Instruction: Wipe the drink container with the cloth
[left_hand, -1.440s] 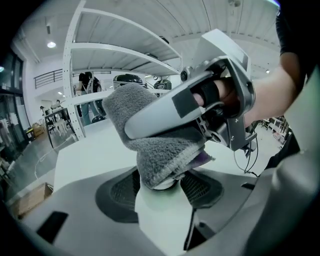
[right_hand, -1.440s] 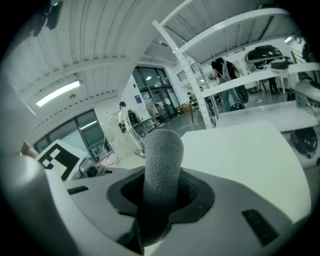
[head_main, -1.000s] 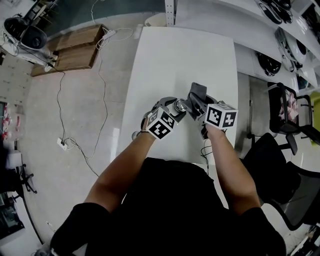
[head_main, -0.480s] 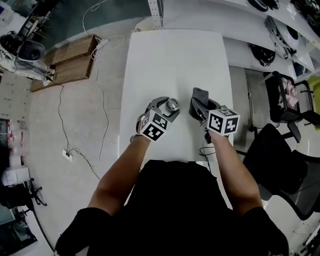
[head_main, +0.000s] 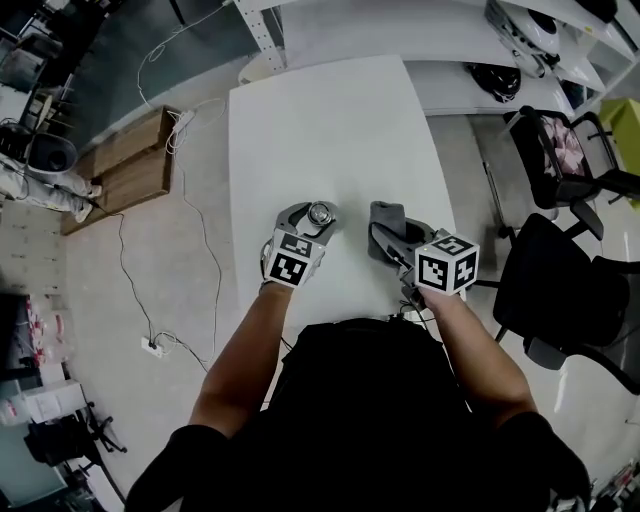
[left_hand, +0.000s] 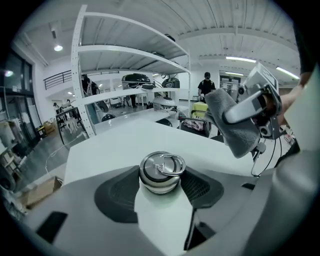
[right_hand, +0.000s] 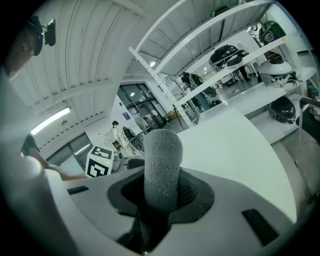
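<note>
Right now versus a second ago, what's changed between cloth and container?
The right gripper has carried the grey cloth rightward, off the drink container; they were close together, now a clear gap separates them. Nothing was let go: the left gripper stays shut on the container above the white table, the right on the cloth.

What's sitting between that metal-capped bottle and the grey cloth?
Nothing. In the head view, only a bare strip of the white table shows between the drink container and the cloth; the two are apart.
</note>
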